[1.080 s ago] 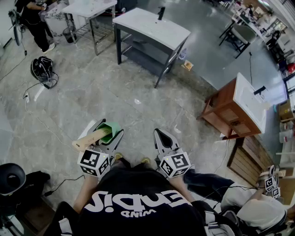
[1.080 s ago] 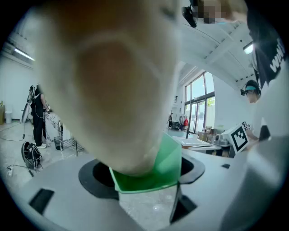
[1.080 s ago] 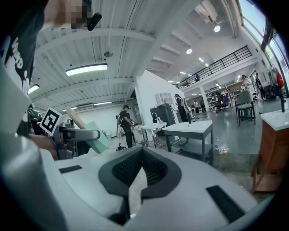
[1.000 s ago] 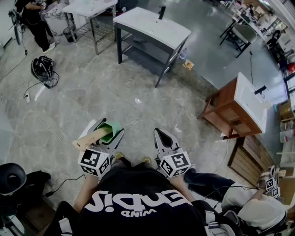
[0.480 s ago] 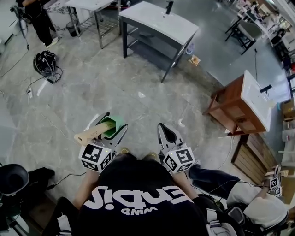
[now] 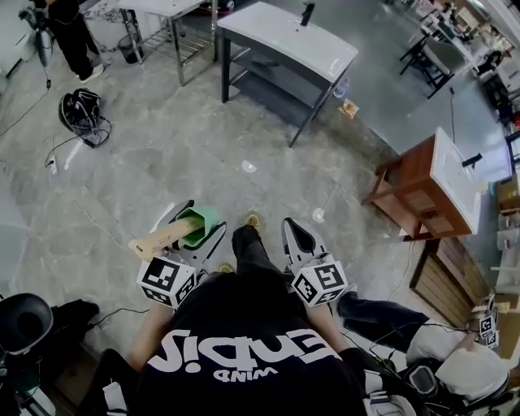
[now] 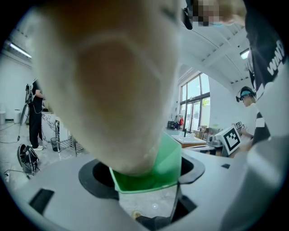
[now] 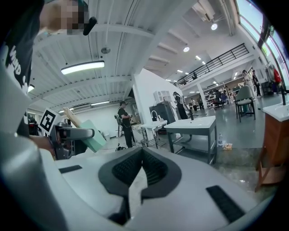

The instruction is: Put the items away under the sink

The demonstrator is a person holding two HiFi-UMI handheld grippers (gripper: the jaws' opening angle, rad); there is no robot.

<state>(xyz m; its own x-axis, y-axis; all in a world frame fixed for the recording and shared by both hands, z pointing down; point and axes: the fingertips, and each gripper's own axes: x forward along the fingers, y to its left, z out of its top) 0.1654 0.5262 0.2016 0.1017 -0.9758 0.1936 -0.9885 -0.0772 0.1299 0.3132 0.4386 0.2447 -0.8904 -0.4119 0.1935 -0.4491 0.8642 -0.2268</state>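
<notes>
1. A standing person (image 6: pixel 69 32) and a black bag-like object (image 6: pixel 80 110) on the floor (image 6: pixel 162 154) are noted well ahead and to the left of the left gripper (image 6: pixel 201 225).
2. The left gripper is found clamped on a green-headed tool (image 6: pixel 201 221). The green head (image 7: pixel 158 167) is seated between the two jaws, which are held fairly wide by it.
3. The tool's wooden handle (image 6: pixel 157 238) is seen projecting out of the left gripper to its left side, clear of the floor.
4. The carrier's leg (image 6: pixel 248 248) is observed between the two grippers, just beside each.
5. The right gripper (image 8: pixel 141 167) is found with its jaws brought together. Nothing is held between them.
6. A grey sink stand (image 6: pixel 284 41), with a white top, a black tap (image 6: pixel 307 12) and an open shelf (image 6: pixel 264 88) beneath, is located well ahead of the right gripper, apart from both grippers.
7. A wooden sink cabinet (image 6: pixel 406 191) with a white top is recorded ahead and to the right of the right gripper, apart from it.
</notes>
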